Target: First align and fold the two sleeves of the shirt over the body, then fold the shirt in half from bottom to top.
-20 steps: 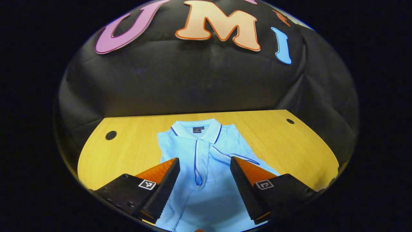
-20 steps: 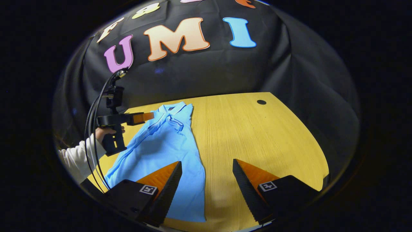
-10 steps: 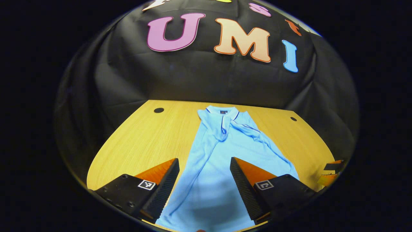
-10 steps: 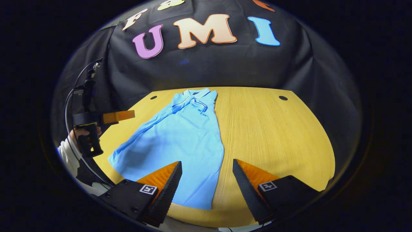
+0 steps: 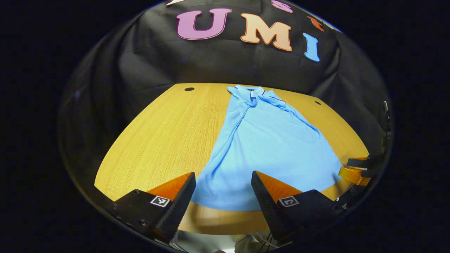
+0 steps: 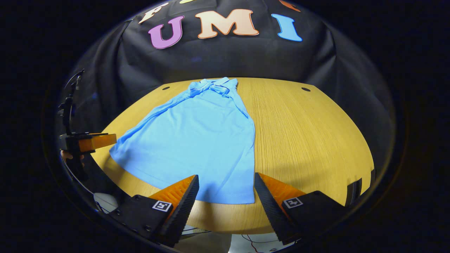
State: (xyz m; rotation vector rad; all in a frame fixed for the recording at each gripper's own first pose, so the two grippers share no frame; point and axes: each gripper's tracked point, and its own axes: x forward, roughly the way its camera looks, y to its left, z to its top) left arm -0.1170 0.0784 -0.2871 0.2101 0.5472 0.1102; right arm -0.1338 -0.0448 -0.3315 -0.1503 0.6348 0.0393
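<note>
Left gripper [image 5: 223,191]: two wedge-shaped fingers with ribbed inner faces, black blocky mounts, each bearing a small square black-and-white marker; screws on the left mount. Right gripper [image 6: 226,193]: same build. Thin black cables [image 6: 72,82] rise above the far unit.

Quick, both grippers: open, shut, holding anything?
Left gripper: open, holding nothing, above the light blue polo shirt's hem.
Right gripper: open, holding nothing, above the hem.
</note>
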